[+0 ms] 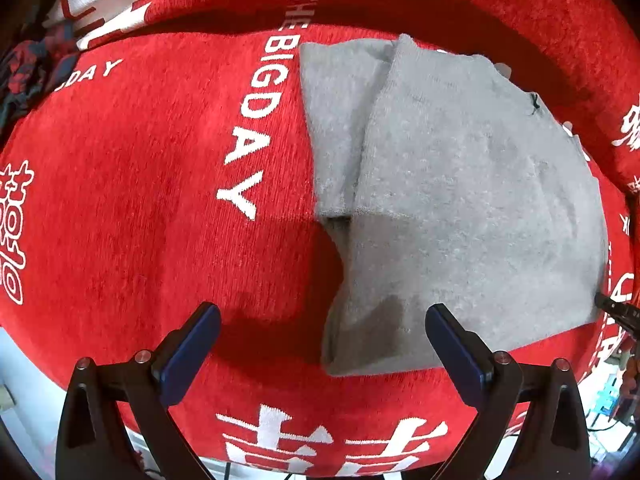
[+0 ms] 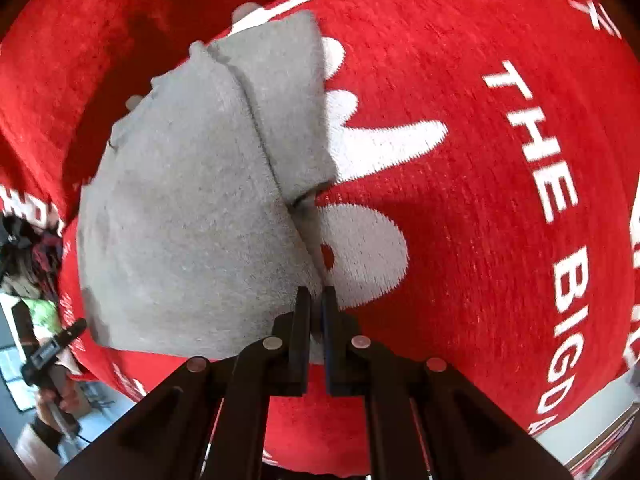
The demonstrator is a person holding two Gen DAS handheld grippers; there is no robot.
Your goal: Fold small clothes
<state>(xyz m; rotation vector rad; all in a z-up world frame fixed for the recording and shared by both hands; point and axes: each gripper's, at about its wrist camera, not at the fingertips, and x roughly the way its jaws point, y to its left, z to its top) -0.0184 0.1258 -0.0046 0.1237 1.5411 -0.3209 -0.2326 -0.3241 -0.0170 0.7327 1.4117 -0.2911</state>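
Folding is half done: the grey garment (image 1: 460, 208) lies doubled on the red blanket (image 1: 140, 200). The right gripper (image 2: 316, 296) is closed, seemingly pinching the garment's edge. The left gripper (image 1: 324, 320) hangs wide open and empty above its corner. Next, I think, the pinched edge must go across.

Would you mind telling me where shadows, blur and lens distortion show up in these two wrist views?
Left wrist view: sharp; a dark shadow crosses the near end of the grey garment and the red blanket; fisheye bends the lettering. Right wrist view: the lettering is smeared at the right edge, and the blanket bulges like a dome.
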